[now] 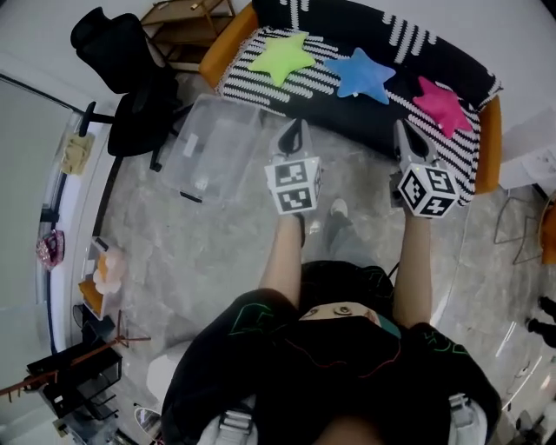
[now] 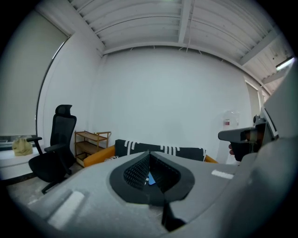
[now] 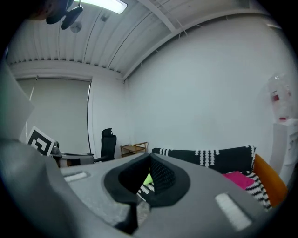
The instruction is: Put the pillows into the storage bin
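Three plush, star-shaped pillows are laid in a row on the seat of a sofa [image 1: 347,111] that is draped in a black knitted cover with white dashed stripes and fitted with smooth orange armrests: a green pillow [image 1: 280,57] at the left, a blue pillow [image 1: 360,75] in the middle and a pink pillow [image 1: 441,105] at the right. A storage bin [image 1: 213,148] of clear, rigid plastic, rectangular with rounded corners, is set on the glossy grey marble-patterned floor [image 1: 208,252], near the sofa's left end and empty. The left claw [image 1: 298,127] is held above the floor just right of the bin, its ribbed black jaws clenched together on nothing; it is pointed toward the sofa, with the green and blue pillows farther off and untouched. The right claw [image 1: 403,127] is likewise clenched and empty, held level before the sofa's front edge, short of the blue and pink pillows. A black mesh office chair [image 1: 130,78] and a low wooden shelf [image 1: 187,22] are seen at the far left, well apart from both claws.
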The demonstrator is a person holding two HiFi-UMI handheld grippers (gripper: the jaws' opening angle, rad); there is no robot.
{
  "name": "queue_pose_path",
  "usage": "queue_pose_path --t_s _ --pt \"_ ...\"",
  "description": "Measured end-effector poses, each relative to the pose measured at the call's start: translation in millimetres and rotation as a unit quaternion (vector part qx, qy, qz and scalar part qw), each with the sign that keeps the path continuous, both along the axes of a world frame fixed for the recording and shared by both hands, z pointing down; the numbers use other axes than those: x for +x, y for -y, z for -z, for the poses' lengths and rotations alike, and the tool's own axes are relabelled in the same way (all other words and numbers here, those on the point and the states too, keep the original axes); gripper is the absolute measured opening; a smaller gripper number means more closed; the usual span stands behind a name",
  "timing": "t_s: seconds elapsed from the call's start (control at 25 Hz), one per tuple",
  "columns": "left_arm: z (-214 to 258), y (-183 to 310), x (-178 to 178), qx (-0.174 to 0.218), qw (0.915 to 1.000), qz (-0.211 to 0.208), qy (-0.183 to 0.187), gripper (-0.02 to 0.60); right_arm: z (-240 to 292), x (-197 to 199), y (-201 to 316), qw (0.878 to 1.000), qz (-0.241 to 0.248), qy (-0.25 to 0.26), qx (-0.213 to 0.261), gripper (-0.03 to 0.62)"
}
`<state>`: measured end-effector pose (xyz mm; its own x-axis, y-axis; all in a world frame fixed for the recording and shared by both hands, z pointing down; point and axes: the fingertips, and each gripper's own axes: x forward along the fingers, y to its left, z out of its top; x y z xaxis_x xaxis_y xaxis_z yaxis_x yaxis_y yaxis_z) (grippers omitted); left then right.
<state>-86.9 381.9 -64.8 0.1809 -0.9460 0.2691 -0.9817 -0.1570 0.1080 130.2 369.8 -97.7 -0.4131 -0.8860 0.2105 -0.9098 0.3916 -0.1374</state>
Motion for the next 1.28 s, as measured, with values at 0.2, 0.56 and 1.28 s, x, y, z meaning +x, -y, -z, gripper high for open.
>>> queue_pose_path --t_s 0.2,0.56,1.28 --pt "-32.4 61.5 -4.8 -0.04 0.9989 0.026 0.002 0.011 -28.4 2.5 79.7 0.999 0.019 0.006 -0.03 0.003" --pt "-38.7 172.0 3.8 -0.042 0.9978 0.05 -0.01 0.011 -38.7 35.4 217.0 0.999 0.012 0.012 -0.041 0.003" --pt "-86.7 295.8 -121.7 -0.062 0.9852 0.152 -0.048 0.011 -78.3 -136.3 386.8 0.985 0.159 -0.012 -0.067 0.003"
